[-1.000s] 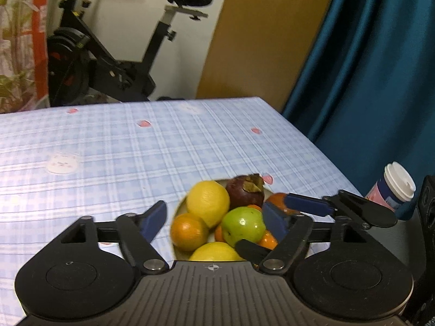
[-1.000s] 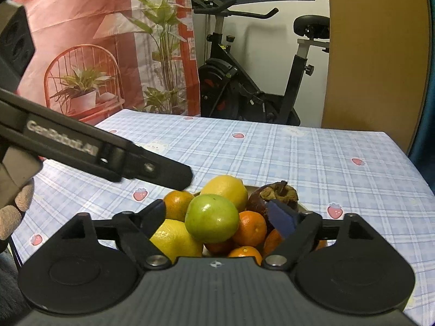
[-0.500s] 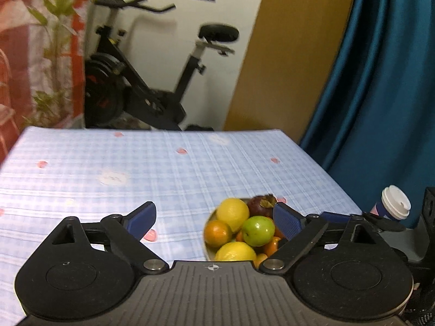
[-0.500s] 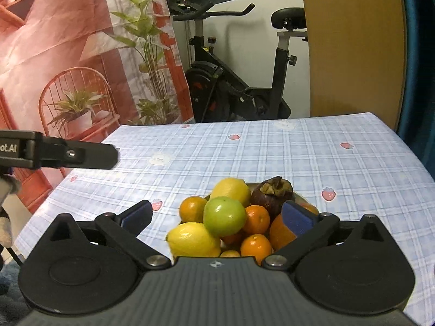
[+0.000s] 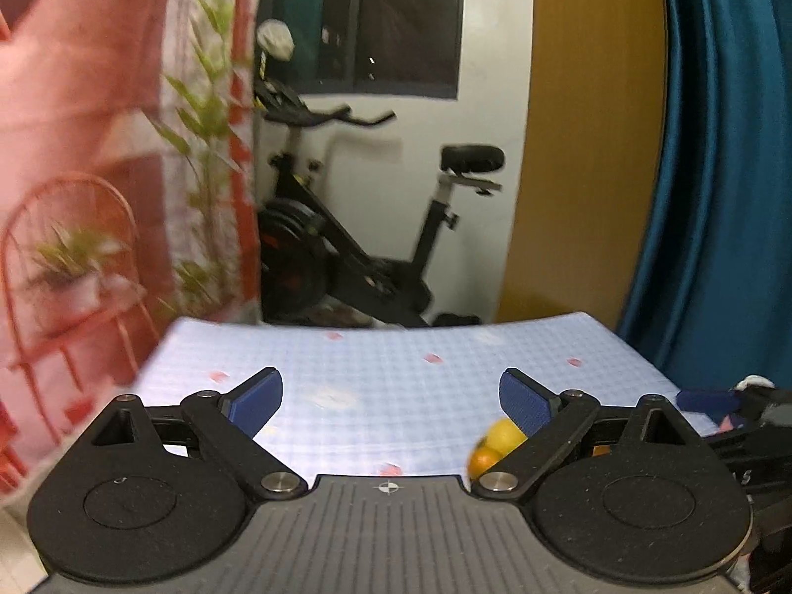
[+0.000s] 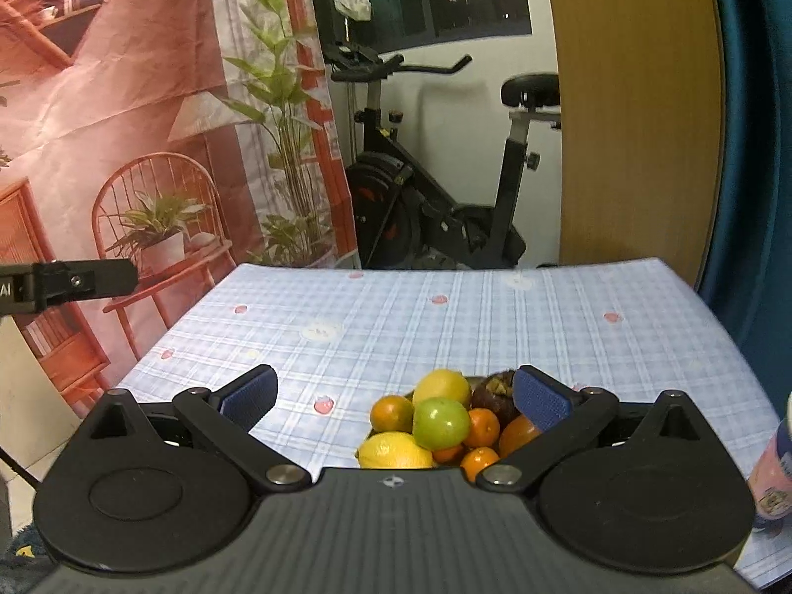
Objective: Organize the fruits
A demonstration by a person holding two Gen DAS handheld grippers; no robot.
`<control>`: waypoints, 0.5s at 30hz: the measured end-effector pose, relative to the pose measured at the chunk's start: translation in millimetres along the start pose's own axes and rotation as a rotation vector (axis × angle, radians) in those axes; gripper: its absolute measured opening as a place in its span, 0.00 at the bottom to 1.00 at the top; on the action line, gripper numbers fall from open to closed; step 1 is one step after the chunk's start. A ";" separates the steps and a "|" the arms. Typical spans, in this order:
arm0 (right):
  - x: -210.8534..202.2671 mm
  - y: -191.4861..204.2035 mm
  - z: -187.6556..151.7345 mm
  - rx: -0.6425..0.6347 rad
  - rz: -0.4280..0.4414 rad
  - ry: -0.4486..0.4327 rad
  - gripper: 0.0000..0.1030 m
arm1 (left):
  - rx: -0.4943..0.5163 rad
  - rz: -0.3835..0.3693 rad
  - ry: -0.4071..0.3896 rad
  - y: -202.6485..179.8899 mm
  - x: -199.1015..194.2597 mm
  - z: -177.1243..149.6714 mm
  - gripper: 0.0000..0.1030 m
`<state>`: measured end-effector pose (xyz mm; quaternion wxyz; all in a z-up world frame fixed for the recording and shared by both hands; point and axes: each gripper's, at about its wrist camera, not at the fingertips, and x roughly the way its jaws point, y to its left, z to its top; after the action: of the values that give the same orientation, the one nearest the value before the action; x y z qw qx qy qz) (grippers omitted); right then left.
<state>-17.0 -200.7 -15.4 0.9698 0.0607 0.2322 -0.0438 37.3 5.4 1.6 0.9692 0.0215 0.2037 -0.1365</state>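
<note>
My left gripper (image 5: 391,396) and right gripper (image 6: 393,393) both gape wide, jaws having just been opening, nothing between them. The fruit pile (image 6: 440,423) sits at 5 o'clock on the checked tablecloth (image 6: 495,326).

The left wrist view looks forward between its own tongs (image 5: 391,398), from above the near edge of the tabletop (image 5: 396,376) and angled slightly down. It is blurred. The fruit pile (image 5: 495,445) sits low at its right, mostly hidden behind the tong arm.

The right wrist view looks the same way from just to the right, sharper, with the fruit pile (image 6: 440,425) near and low between its tongs (image 6: 393,391).

Both share the checked tabletop (image 6: 445,326), the exercise bike (image 5: 356,247) (image 6: 435,198) and the wooden panel (image 5: 589,148) (image 6: 633,114) behind.
</note>
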 end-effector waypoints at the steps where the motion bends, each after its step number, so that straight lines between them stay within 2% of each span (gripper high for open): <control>1: -2.8 2.8 1.2 -0.010 -0.007 -0.006 1.00 | 0.001 0.000 -0.008 -1.6 -5.0 1.0 0.94; 5: -11.2 11.3 4.6 -0.032 -0.020 -0.016 1.00 | -0.016 -0.002 -0.016 -3.7 -20.1 3.8 0.95; 15: -16.2 14.2 4.7 -0.032 -0.020 -0.020 1.00 | 0.000 0.045 -0.032 -12.1 -22.8 -4.9 0.95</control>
<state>-27.7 -186.4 -2.4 0.9724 0.0426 0.2237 -0.0505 12.0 0.1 6.5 0.9752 0.0237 0.1878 -0.1150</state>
